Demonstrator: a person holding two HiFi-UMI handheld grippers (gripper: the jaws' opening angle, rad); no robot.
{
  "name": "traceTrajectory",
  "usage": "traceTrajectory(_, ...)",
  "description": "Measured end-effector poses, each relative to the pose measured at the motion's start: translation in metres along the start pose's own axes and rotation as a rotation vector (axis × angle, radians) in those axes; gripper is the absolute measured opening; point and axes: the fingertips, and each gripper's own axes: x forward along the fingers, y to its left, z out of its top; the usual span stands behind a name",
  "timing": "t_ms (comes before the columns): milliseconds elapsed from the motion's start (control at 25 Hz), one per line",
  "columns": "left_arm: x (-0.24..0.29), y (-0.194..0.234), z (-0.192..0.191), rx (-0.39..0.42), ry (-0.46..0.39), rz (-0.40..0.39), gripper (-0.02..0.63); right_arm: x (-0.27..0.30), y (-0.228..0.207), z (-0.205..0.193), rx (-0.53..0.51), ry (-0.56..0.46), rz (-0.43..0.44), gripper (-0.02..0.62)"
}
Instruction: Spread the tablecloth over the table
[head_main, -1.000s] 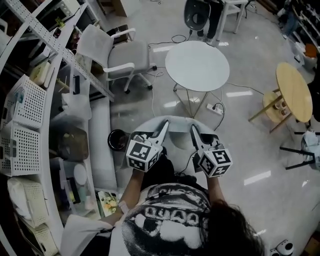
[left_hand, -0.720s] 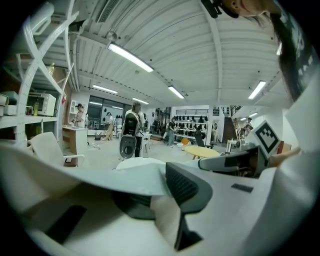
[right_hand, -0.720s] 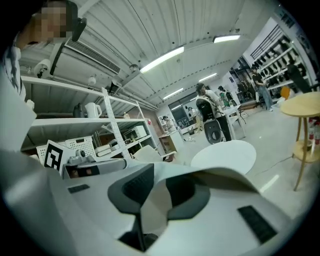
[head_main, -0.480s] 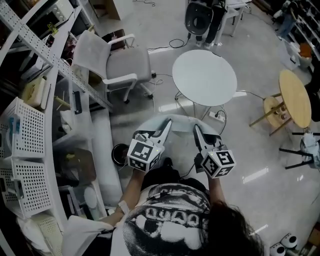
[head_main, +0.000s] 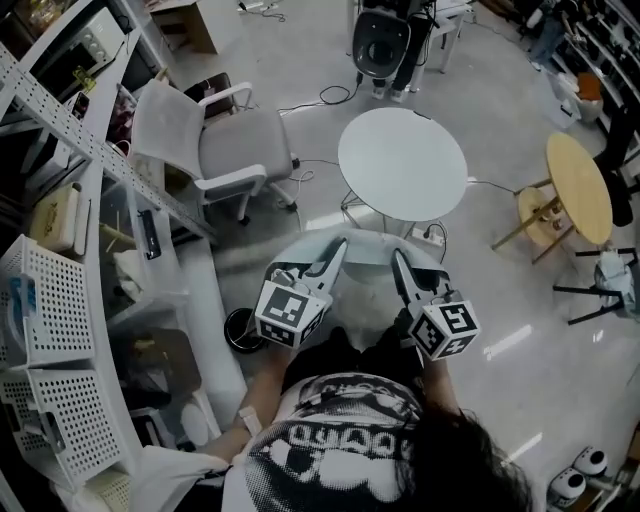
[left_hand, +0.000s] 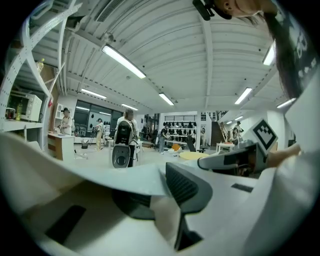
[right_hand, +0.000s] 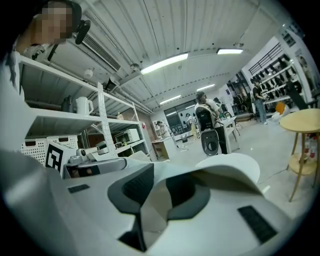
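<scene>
Tablecloth (head_main: 367, 246), seemingly white, in midair between left gripper (head_main: 339, 245) and right gripper (head_main: 398, 256), each jaw pair tight on its edge.

A glossy grey floor (head_main: 290, 50) is seen from above, with light reflected on it in streaks. A round white table (head_main: 402, 163) is set near the middle, with a grey office chair (head_main: 235, 140) to its left and a black chair (head_main: 381, 42) beyond it. A round wooden table (head_main: 578, 185) is placed at the right. White racks (head_main: 98, 138) are lined along the left and fitted with mesh baskets (head_main: 45, 290). A power strip (head_main: 432, 237) and cables are laid on the floor by the white table. Overhead, a ribbed white ceiling (left_hand: 200, 55) is lit by strip lights (left_hand: 123, 61). A kettle (right_hand: 84, 105) is stood on a shelf (right_hand: 60, 119).
</scene>
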Motion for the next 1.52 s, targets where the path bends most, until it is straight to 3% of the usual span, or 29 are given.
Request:
traceTrajectory(400, 0.027, 0.006, 0.032, 0.050, -0.051, -0.077, 0.067, 0.010, -0.013, 0.035, -0.041, -0.015, -0.028, 0.081)
traceTrajectory(720, 0.086, 0.030, 0.073, 0.100, -0.119, -0.120, 0.069, 0.044, -0.049, 0.087, -0.093, -0.077, -0.016, 0.081)
traceTrajectory(1000, 0.174, 0.059, 0.111, 0.127, -0.143, -0.156, 0.071, 0.091, -0.111, 0.144, -0.136, -0.134, -0.011, 0.081)
traceTrajectory(1320, 0.286, 0.082, 0.144, 0.188, -0.108, -0.182, 0.072, 0.145, -0.198, 0.196, -0.120, -0.140, -0.015, 0.083)
traceTrajectory(1520, 0.338, 0.092, 0.158, 0.175, -0.107, -0.196, 0.072, 0.169, -0.241, 0.220, -0.117, -0.147, -0.006, 0.083)
